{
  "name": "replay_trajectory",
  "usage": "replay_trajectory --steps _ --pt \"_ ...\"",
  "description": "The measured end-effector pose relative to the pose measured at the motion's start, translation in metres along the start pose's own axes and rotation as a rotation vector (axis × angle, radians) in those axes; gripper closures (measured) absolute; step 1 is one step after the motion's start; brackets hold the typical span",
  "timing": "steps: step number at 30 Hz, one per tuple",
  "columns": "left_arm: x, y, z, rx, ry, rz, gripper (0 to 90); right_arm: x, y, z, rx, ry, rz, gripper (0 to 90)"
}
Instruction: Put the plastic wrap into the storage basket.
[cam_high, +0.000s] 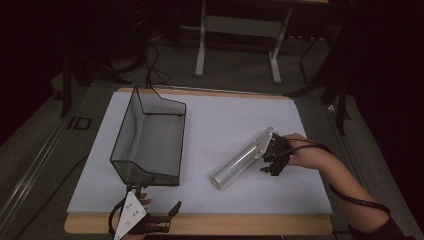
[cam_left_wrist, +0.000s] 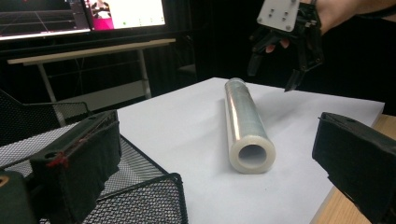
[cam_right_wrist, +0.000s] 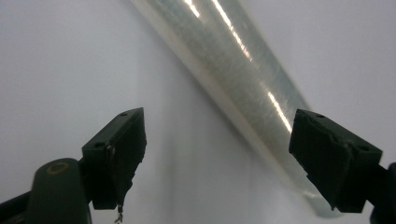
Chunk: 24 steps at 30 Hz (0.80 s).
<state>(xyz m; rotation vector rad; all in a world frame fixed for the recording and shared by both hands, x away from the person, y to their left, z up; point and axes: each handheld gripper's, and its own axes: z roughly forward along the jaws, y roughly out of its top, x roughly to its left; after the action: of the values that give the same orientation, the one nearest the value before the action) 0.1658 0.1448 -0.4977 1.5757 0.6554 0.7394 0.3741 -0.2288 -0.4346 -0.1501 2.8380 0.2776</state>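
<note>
Glossy clear film roll (cam_high: 241, 162) lying near tabletop's right edge; black wire-mesh basket (cam_high: 150, 142) near left edge, inside not discernible. Right gripper (cam_high: 272, 159) jaws wide above roll, nothing gripped; left gripper (cam_high: 161, 200) jaws wide, nothing between.

Count: 1 clear film roll (cam_high: 241, 161) (lying on its side), 1 black mesh basket (cam_high: 150, 141), 1 white sheet (cam_high: 225, 120) on the table, 2 handheld grippers: left gripper (cam_high: 162, 197), right gripper (cam_high: 272, 157).

Far end of the film roll (cam_high: 241, 161) covered by the right gripper (cam_high: 272, 159) in the high view; upper end cut off and motion-blurred in the right gripper view. Left gripper (cam_high: 150, 212) cropped by the bottom edge. Mesh basket (cam_left_wrist: 140, 196) cropped in the left gripper view.
</note>
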Motion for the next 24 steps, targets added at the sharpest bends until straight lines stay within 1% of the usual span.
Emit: replay_trajectory --steps 1,3,4,5,6,8,9,10,11,12,13,14,16,17,18,19,20,21,22,23,24 --pt "0.0 0.0 0.0 0.0 -0.001 0.0 2.0 -0.004 0.003 0.001 0.005 0.027 -0.001 19.1" --pt "0.0 0.0 0.0 -0.002 -0.003 -0.001 2.0 -0.009 0.007 0.001 0.013 0.045 0.033 20.2" --pt "0.0 0.0 0.0 -0.002 -0.004 -0.001 2.0 -0.01 0.01 0.001 0.015 0.026 0.024 20.2" --pt "0.0 0.0 0.0 -0.003 -0.003 -0.002 2.0 -0.011 0.013 0.0 0.025 0.01 0.03 20.1" --pt "0.0 0.0 0.0 -0.003 -0.005 -0.004 2.0 -0.013 0.015 0.0 0.038 0.015 0.042 20.1" --pt "0.001 0.0 0.0 -0.002 -0.006 -0.005 2.0 -0.014 0.02 -0.001 0.086 0.025 0.033 17.3" --pt "0.001 0.0 0.0 -0.002 -0.009 -0.006 2.0 -0.014 0.023 0.001 0.115 0.048 0.017 14.4" --pt "0.001 0.0 0.0 -0.002 -0.01 -0.006 2.0 -0.013 0.025 0.003 0.142 0.05 -0.02 14.0" --pt "0.001 0.0 0.0 -0.003 -0.011 -0.006 2.0 -0.012 0.026 0.004 0.152 0.052 -0.042 12.7" --pt "0.001 0.0 0.0 -0.004 -0.013 -0.006 2.0 -0.012 0.027 0.006 0.149 0.042 -0.061 13.6" --pt "0.001 0.0 0.0 -0.004 -0.014 -0.006 2.0 -0.012 0.03 0.008 0.151 0.045 -0.063 14.5" --pt "0.001 0.0 0.0 -0.004 -0.015 -0.007 2.0 -0.013 0.032 0.01 0.155 0.06 -0.058 14.1" --pt "0.001 0.0 0.0 -0.006 -0.017 -0.008 2.0 -0.013 0.035 0.013 0.167 0.061 -0.064 14.9" --pt "0.001 0.0 0.0 -0.007 -0.019 -0.009 2.0 -0.013 0.037 0.017 0.179 0.053 -0.086 14.6" --pt "0.001 0.0 0.0 -0.008 -0.021 -0.011 2.0 -0.012 0.038 0.019 0.183 0.03 -0.099 13.4" --pt "0.001 -0.001 0.0 -0.009 -0.023 -0.011 2.0 -0.013 0.038 0.023 0.187 0.024 -0.121 12.6" --pt "0.001 -0.001 0.0 -0.008 -0.025 -0.011 2.0 -0.013 0.039 0.025 0.183 -0.004 -0.149 14.5" --pt "0.001 -0.001 0.0 -0.008 -0.029 -0.012 2.0 -0.013 0.039 0.027 0.186 -0.018 -0.181 14.4" --pt "0.001 -0.001 0.0 -0.008 -0.029 -0.011 2.0 -0.012 0.04 0.031 0.196 -0.016 -0.221 14.3" --pt "0.001 -0.001 0.0 -0.007 -0.03 -0.01 2.0 -0.012 0.04 0.034 0.211 -0.03 -0.241 15.3" --pt "0.0 -0.001 0.0 -0.008 -0.032 -0.01 2.0 -0.012 0.041 0.038 0.224 -0.01 -0.255 16.2"
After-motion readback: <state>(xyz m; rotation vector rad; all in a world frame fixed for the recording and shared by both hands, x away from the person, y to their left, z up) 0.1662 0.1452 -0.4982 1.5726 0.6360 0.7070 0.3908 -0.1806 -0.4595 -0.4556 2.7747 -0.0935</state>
